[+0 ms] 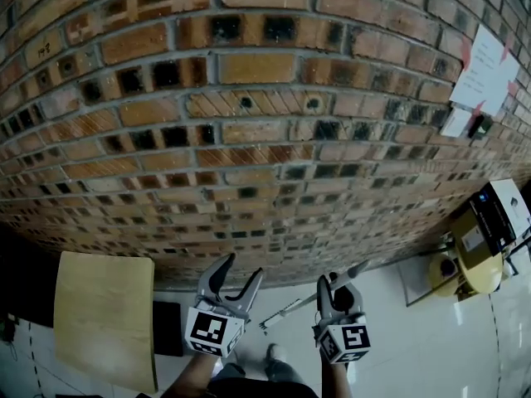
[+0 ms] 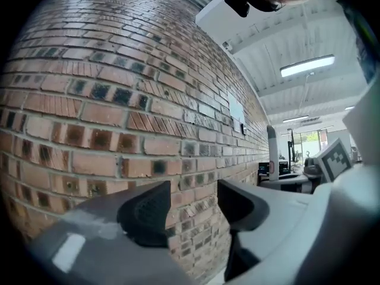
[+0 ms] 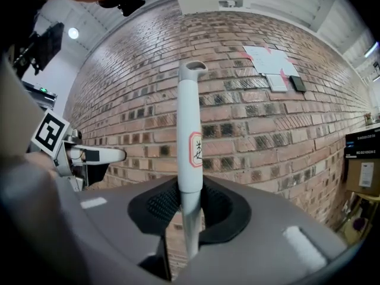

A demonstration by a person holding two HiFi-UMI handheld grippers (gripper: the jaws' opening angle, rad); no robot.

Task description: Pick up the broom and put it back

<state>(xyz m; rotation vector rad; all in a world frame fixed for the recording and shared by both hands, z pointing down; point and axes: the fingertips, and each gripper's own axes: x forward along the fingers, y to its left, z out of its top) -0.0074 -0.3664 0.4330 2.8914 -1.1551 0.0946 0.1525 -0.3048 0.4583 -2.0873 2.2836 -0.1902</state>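
The right gripper [image 3: 190, 205] is clamped on the broom [image 3: 189, 129], whose handle stands upright through its jaws facing the brick wall [image 3: 285, 135] ahead, while the left gripper [image 2: 193, 202] beside it stands open and empty.

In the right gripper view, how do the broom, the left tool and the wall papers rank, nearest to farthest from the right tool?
1. The broom, clamped in the right tool.
2. The left tool, beside it at the left.
3. The papers, high on the wall, at the right.
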